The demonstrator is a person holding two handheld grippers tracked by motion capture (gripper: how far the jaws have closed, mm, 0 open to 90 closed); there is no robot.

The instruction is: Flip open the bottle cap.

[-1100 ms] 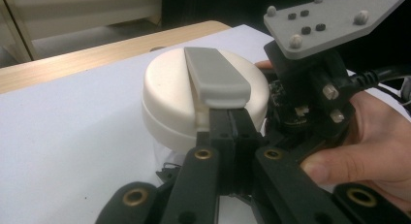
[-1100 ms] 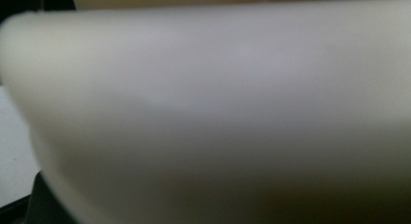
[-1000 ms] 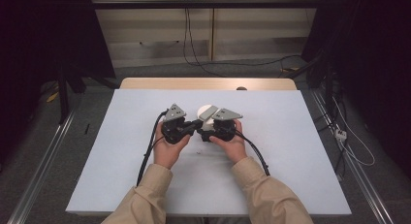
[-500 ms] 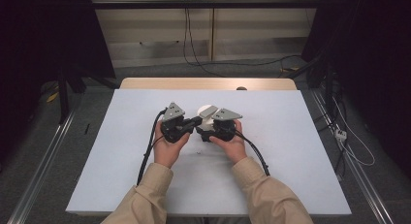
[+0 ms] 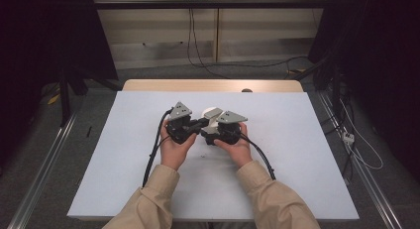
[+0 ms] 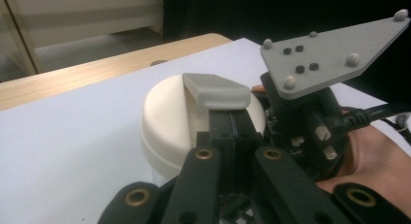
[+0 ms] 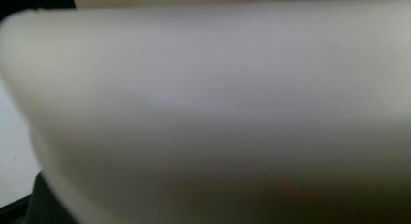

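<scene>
**A:** What can go wrong from here?

**B:** Start with the big things. The table [image 5: 297,179] is smooth and the tub [image 5: 212,115] sits just far of its middle, between my two hands. If I lift at the lid [image 6: 169,103] and the right tongs [image 5: 213,132] have no firm hold on the tub's body, I judge the whole tub comes up or skids away instead of opening.

**A:** Do they have a hold?

**B:** I can't tell. They sit tight against the tub's right, near side, but no picture gives me their jaws clearly.

**A:** And the left tongs [image 5: 198,124]?

**B:** Jaws pressed narrow, tip to tip, right under the grey tab [image 6: 218,90] on the lid. Whether they pinch anything below the tab is hidden. If they only touch it, a pull would slip off; a twist might tilt the tub towards me.

**A:** What does each view add?

**B:** The high view gives the layout: both hands close together, cables trailing near, tub touching both tools. It doesn't show the tab. The left gripper view shows the tab, the closed jaws below it and the lid seated flat. The right gripper view has the tub's wall [image 7: 218,112] blurred right at the lens, so I read those tongs as very close to it.
</scene>
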